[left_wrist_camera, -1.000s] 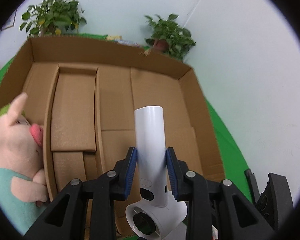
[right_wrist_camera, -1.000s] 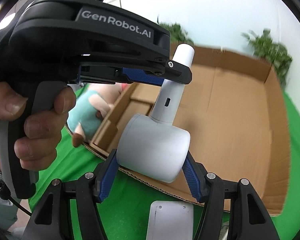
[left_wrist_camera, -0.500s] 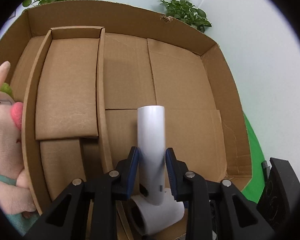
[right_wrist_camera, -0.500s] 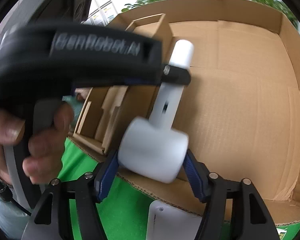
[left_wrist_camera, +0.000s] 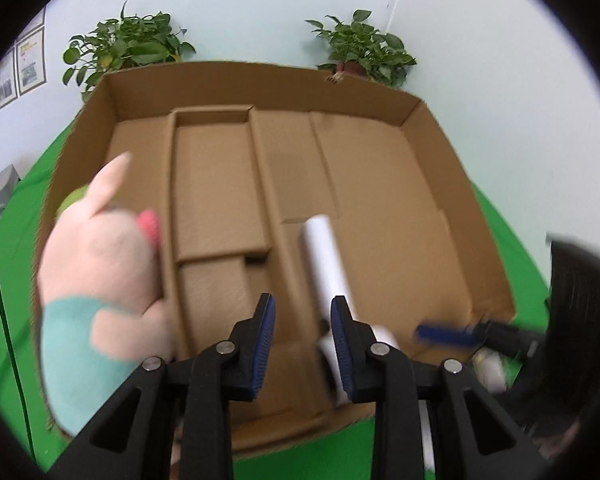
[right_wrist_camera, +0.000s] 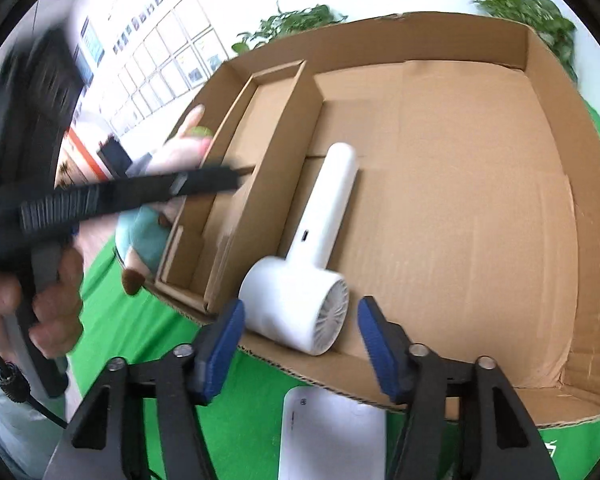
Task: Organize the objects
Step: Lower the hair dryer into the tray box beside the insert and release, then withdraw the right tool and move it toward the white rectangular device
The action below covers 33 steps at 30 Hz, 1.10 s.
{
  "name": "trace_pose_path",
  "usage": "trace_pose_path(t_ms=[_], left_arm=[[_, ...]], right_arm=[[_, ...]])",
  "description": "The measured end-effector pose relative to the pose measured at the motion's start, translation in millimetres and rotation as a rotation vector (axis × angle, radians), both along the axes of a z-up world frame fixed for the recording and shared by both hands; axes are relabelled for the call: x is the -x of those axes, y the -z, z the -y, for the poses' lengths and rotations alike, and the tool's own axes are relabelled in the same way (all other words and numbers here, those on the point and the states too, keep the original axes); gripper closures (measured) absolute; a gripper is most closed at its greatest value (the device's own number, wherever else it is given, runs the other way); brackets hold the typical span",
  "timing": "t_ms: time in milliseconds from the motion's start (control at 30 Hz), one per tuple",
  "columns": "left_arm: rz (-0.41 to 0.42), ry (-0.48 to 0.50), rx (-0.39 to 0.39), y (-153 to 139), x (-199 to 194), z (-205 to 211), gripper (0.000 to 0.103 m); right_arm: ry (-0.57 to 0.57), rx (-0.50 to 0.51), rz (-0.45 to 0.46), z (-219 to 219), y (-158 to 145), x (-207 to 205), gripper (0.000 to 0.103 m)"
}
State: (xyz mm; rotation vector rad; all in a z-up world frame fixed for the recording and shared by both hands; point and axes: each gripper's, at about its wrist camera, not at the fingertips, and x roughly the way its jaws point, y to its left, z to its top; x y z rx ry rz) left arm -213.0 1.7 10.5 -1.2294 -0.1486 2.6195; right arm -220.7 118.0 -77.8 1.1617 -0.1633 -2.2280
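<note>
A white handheld fan (right_wrist_camera: 312,236) lies on the floor of the cardboard box (right_wrist_camera: 548,92), head toward me, beside the inner divider. My right gripper (right_wrist_camera: 302,340) has its jaws closing. The fan head sits just beyond them, with a gap still showing at the right pad. My left gripper (left_wrist_camera: 303,340) has a narrow gap with nothing in it. The fan handle (left_wrist_camera: 324,256) runs past the outside of its right finger. In the right wrist view the left gripper (right_wrist_camera: 140,192) is a blurred black shape well left of the fan, held by a hand.
A pink plush pig (left_wrist_camera: 100,256) in teal leans on the box's left wall. Cardboard dividers (left_wrist_camera: 216,184) fill the box's left half. A white flat device (right_wrist_camera: 332,436) lies on the green cloth (right_wrist_camera: 132,340) before the box. Potted plants (left_wrist_camera: 128,48) stand behind it.
The fan, held up by both grippers before, now lies on the box floor. My left gripper has come off the handle and moved left. The right jaws no longer press the head.
</note>
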Motion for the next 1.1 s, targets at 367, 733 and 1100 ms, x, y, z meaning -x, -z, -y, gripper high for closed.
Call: trace_pose_path(t_ms=[367,733,1100], left_arm=[[0.074,0.018,-0.062,35,-10,15,0.074],[0.06,0.006,-0.061,37,-17,17,0.067],[-0.34,-0.147,-0.03,-21,-80,21,0.019]], right_arm=[[0.029,-0.07,0.143,-2,36,40,0.095],[0.012,-0.118,0.142,21,47,40,0.095],[0.193,-0.26,-0.263,13,-4,-20,0.019]])
